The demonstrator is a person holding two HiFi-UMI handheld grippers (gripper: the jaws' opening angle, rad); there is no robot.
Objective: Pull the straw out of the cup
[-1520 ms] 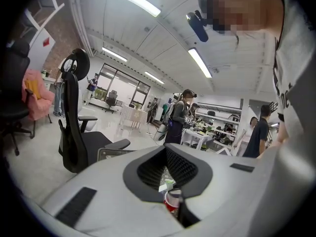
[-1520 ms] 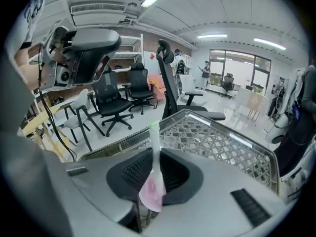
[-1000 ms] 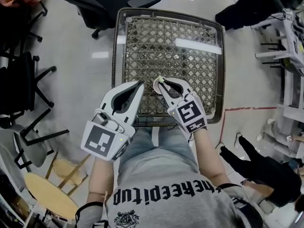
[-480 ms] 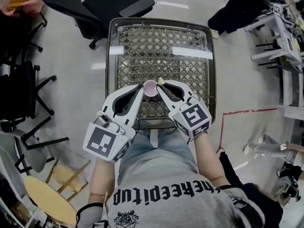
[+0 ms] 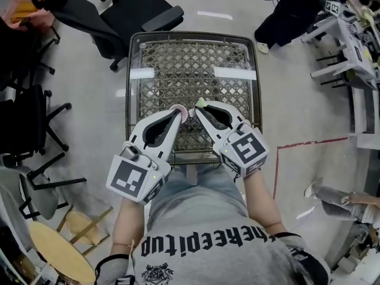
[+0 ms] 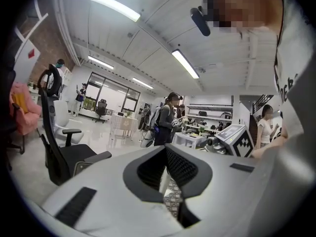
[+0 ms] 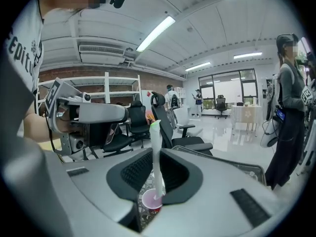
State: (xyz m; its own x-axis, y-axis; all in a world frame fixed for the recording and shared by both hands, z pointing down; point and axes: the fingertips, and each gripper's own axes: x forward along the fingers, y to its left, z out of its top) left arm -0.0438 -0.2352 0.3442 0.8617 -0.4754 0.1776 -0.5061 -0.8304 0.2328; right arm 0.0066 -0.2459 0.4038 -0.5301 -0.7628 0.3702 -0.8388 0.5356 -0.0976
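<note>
Head view: above the wicker table (image 5: 196, 70), the left gripper (image 5: 176, 115) pinches the pink cup (image 5: 181, 110) at its rim. The right gripper (image 5: 198, 107) clamps the white straw (image 7: 156, 157), lower end at the cup's mouth.

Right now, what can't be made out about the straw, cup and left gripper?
- Whether the straw has left the pink cup: right gripper view, they overlap.
- Cup body: head view, mostly behind the left gripper.
- Its hold: left gripper view shows only a pale sliver between near-closed jaws.
</note>
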